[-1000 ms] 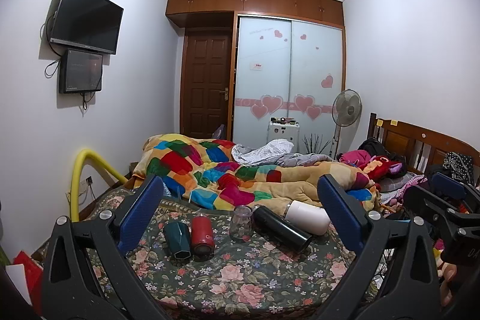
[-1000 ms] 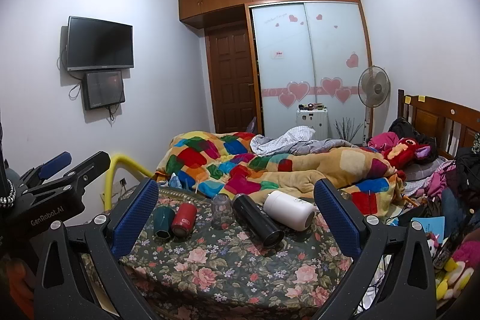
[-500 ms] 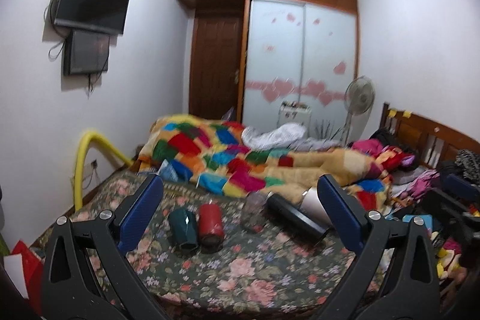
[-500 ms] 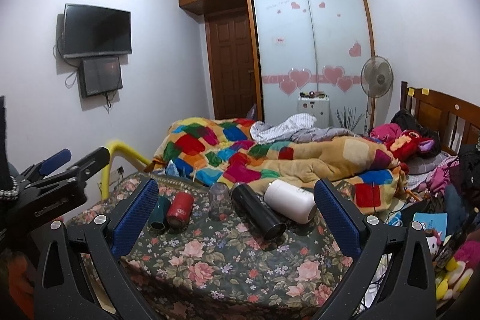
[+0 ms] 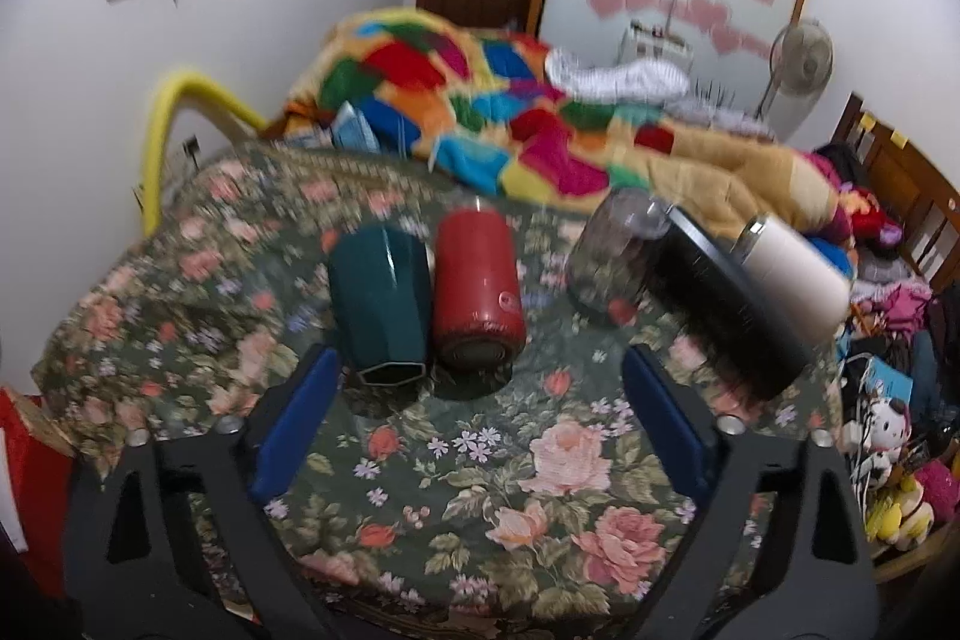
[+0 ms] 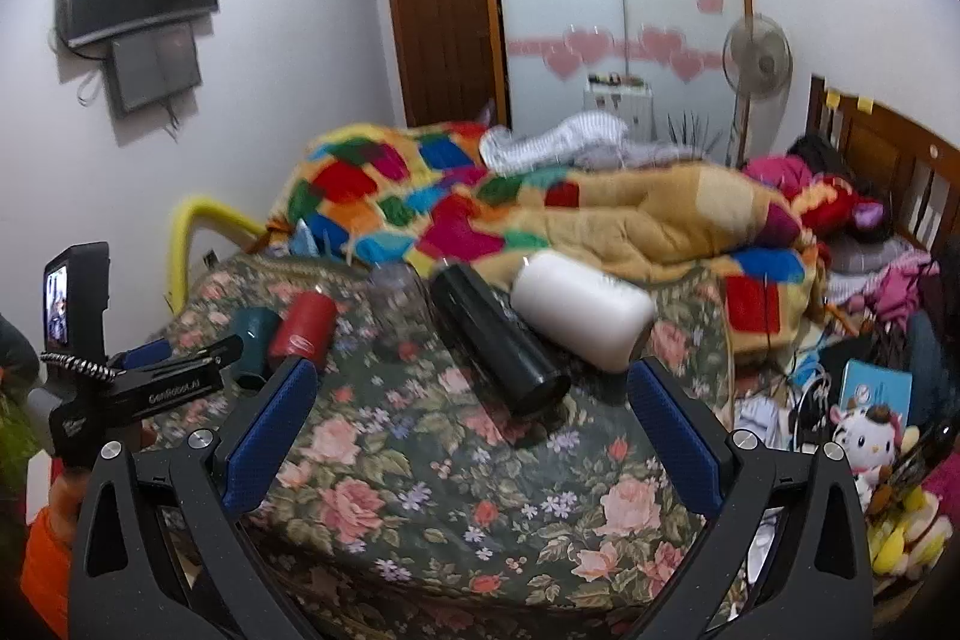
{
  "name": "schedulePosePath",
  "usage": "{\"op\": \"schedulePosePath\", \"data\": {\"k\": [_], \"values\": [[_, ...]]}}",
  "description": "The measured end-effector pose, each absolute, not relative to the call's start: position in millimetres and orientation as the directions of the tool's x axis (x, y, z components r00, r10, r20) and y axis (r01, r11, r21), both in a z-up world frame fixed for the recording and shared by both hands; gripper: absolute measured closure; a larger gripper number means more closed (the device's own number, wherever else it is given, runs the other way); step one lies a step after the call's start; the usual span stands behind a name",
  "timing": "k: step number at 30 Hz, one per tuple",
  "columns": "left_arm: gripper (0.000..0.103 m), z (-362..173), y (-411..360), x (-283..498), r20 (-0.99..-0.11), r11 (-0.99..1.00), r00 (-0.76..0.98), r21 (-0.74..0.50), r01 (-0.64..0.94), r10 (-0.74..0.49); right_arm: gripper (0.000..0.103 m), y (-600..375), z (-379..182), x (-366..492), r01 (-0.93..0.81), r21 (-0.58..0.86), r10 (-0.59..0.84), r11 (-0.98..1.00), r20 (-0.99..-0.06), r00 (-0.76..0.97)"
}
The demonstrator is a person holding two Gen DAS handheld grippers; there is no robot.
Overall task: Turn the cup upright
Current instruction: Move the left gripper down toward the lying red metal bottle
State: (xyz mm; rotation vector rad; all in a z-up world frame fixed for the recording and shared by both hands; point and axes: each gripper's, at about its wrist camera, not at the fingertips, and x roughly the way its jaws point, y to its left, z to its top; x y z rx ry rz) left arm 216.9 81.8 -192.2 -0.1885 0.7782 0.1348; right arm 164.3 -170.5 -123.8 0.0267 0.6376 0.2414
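Observation:
Several cups lie on their sides on the floral bedspread (image 5: 480, 466): a teal faceted cup (image 5: 379, 304), a red cup (image 5: 477, 295), a clear glass (image 5: 609, 256), a black tumbler (image 5: 729, 307) and a white tumbler (image 5: 795, 274). My left gripper (image 5: 477, 400) is open and empty, just short of the teal and red cups. My right gripper (image 6: 471, 409) is open and empty, just short of the black tumbler (image 6: 498, 337) and white tumbler (image 6: 582, 310). The left gripper's body (image 6: 144, 388) shows at the left of the right wrist view.
A colourful patchwork quilt (image 6: 540, 214) is heaped behind the cups. A yellow curved tube (image 5: 174, 118) stands at the bed's left edge. Clothes, soft toys and clutter (image 6: 870, 436) lie to the right beside a wooden headboard (image 6: 888, 160).
Both grippers have moved forward and down toward the bed; the cups now appear much closer. Both stay open and nothing has been taken hold of.

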Motion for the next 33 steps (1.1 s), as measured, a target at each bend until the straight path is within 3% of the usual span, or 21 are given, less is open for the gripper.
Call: {"op": "schedulePosePath", "data": {"k": [5,14,33], "values": [[0.035,-213.6,80.2,253.6,-0.752,0.983,0.658,-0.095,-0.157,0.032,0.0,-171.3,-143.2,184.2,-0.196,0.105,0.217,0.975,-0.646,0.732],[0.042,-230.4,80.5,309.3,-0.791,0.984,0.61,-0.14,-0.11,-0.044,0.0,-164.6,-155.8,207.8,-0.198,0.101,0.213,0.975,-0.674,0.707],[0.042,-238.7,83.2,360.8,-0.843,0.988,0.538,-0.084,-0.131,0.0,0.0,-168.2,-157.1,207.8,-0.2,0.117,0.226,0.973,-0.668,0.709]]}}
